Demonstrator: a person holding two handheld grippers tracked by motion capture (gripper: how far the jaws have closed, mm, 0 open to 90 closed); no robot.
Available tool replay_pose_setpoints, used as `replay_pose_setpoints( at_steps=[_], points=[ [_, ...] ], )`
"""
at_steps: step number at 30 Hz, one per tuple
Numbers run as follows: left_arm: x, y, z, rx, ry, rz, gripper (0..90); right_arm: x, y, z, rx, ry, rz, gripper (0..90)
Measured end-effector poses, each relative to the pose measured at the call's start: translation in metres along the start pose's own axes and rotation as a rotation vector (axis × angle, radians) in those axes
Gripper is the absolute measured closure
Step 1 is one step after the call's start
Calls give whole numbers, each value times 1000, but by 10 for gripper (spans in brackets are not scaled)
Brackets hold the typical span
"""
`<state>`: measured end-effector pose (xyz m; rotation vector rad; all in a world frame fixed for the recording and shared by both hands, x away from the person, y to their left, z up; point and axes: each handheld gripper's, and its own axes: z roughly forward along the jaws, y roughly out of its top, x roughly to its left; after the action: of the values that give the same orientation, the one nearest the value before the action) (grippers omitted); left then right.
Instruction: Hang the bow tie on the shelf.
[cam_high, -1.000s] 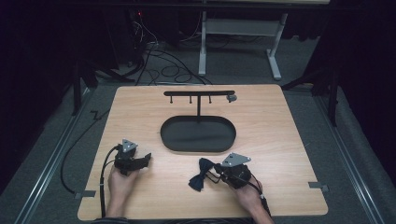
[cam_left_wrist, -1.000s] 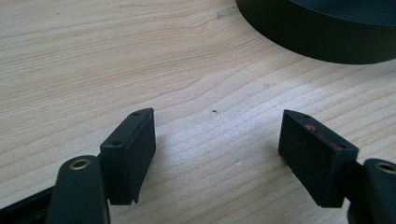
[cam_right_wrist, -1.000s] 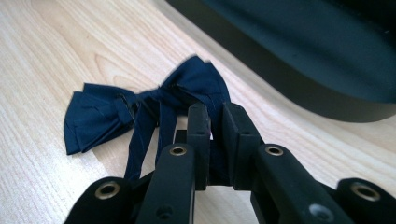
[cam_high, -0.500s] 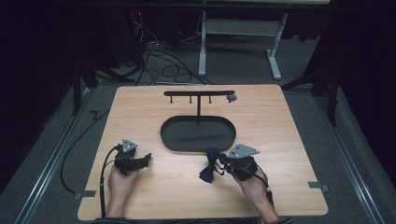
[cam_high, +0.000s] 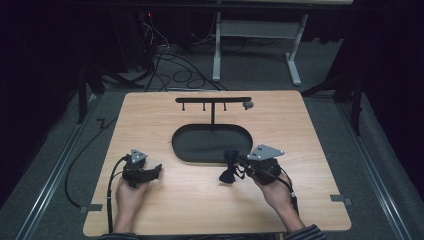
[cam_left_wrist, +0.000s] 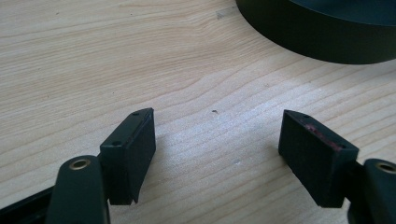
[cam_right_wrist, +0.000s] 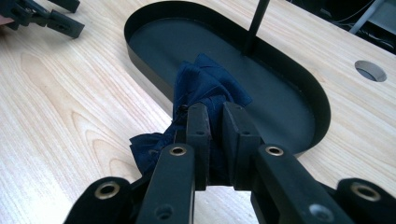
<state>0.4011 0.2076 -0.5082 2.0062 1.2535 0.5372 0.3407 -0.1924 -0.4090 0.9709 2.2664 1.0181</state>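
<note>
Pinching navy bow tie (cam_right_wrist: 205, 88) — right gripper (cam_right_wrist: 215, 122), beside oval tray (cam_right_wrist: 317, 100)

The right claw (cam_high: 239, 165) has carried the dark blue bow tie (cam_high: 229, 167) up the desk toward the black oval tray (cam_high: 210, 143). The bow tie now overlaps the tray's near rim

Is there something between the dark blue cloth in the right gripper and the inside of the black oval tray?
Nothing visible blocks it. The right gripper is shut on the dark blue cloth, already at the near rim of the black oval tray. The tray floor is bare apart from the thin stand post at its far side.
</note>
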Motion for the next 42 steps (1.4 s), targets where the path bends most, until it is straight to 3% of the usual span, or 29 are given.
replay_pose_setpoints(
  at_steps=[18, 26, 42],
  points=[
    [0, 0, 0, 0, 0, 0, 279, -25, 20, -15, -31, -31, 18, 825],
    [0, 0, 0, 0, 0, 0, 279, -34, 29, -14, -43, -9, 53, 826],
    [0, 0, 0, 0, 0, 0, 279, -48, 50, -13, -51, -4, 59, 825]
  ],
)
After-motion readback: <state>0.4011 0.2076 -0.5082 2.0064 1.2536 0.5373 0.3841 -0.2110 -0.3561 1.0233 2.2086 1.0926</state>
